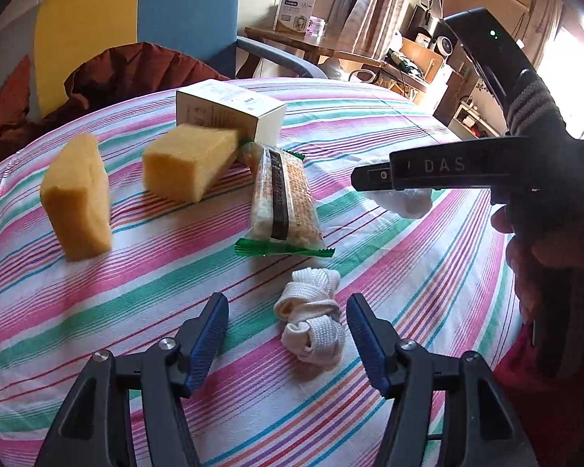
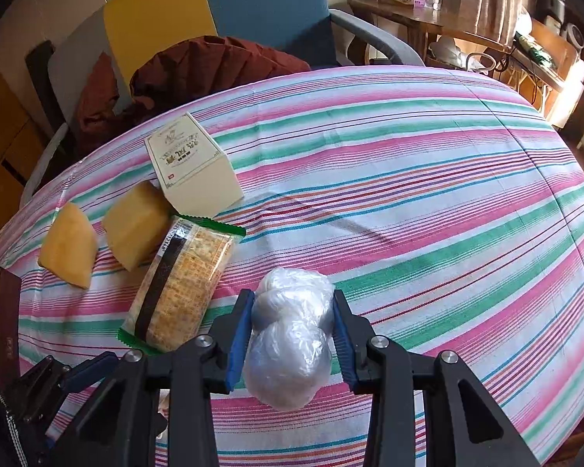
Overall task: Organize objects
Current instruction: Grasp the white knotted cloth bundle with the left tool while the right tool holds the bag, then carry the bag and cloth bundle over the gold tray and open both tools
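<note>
On the desk draped in a pink, green and white striped cloth lie two yellow sponge blocks, one white cardboard box, one green-edged clear packet of crackers and one knotted white fabric strap, while one crumpled clear plastic bag bundle is carried off the cloth. The left yellow sponge block stands on end, its long axis roughly upright, well apart from the strap. The right yellow sponge block lies tilted, one end propped against the white cardboard box behind it. The packet of crackers lies flat just beside that sponge, its long axis running from the box toward the left camera, one crimped green end nearest the strap. The knotted white fabric strap sits on the cloth between the blue-padded fingers of the left claw, which stands wide apart and touches nothing. The right claw is clamped on the plastic bag bundle, its long axis running along the fingers, the far end bulging past the tips. In the left view the right claw shows side-on above the desk's right part, the bag hanging beneath it. One yellow and blue chair with a rust-red garment stands behind the desk.
</note>
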`<state>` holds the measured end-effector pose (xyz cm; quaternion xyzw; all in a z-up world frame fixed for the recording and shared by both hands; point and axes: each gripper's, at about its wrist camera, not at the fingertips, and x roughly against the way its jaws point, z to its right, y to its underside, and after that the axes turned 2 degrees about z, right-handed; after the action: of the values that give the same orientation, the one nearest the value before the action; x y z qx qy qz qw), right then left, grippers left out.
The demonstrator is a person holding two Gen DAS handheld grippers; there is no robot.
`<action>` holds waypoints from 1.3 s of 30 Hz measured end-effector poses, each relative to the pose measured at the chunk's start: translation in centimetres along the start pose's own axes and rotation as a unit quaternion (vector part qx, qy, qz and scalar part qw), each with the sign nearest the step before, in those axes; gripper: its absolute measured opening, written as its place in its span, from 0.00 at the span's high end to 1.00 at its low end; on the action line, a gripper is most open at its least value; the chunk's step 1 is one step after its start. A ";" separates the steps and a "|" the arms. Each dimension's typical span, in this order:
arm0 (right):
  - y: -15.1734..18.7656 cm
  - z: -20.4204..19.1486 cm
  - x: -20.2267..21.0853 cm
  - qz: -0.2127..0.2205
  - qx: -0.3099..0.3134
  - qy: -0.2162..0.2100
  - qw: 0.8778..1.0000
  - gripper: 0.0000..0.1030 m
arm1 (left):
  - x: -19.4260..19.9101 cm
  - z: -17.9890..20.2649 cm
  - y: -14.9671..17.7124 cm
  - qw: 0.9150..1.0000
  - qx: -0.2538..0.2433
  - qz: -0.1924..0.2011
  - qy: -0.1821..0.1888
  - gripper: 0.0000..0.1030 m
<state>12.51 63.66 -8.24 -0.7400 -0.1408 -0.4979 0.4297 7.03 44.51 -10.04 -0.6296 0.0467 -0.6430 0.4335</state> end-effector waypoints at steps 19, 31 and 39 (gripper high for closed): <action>-0.1 -0.8 1.8 0.042 0.011 -0.025 0.999 0.62 | 2.0 -0.7 3.0 0.999 0.003 0.049 -0.005 0.70; 0.0 -2.6 2.3 0.059 0.047 -0.060 0.995 0.62 | 7.3 -4.4 6.8 0.995 0.065 0.072 -0.005 0.70; 0.1 -3.5 2.8 0.072 0.077 -0.050 0.993 0.62 | 13.0 -7.5 8.4 0.989 0.089 0.116 -0.032 0.70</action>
<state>11.75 60.30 -5.45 -0.7369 -0.1465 -0.4158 0.5125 6.98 27.63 -6.59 -0.5991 0.0483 -0.5695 0.5608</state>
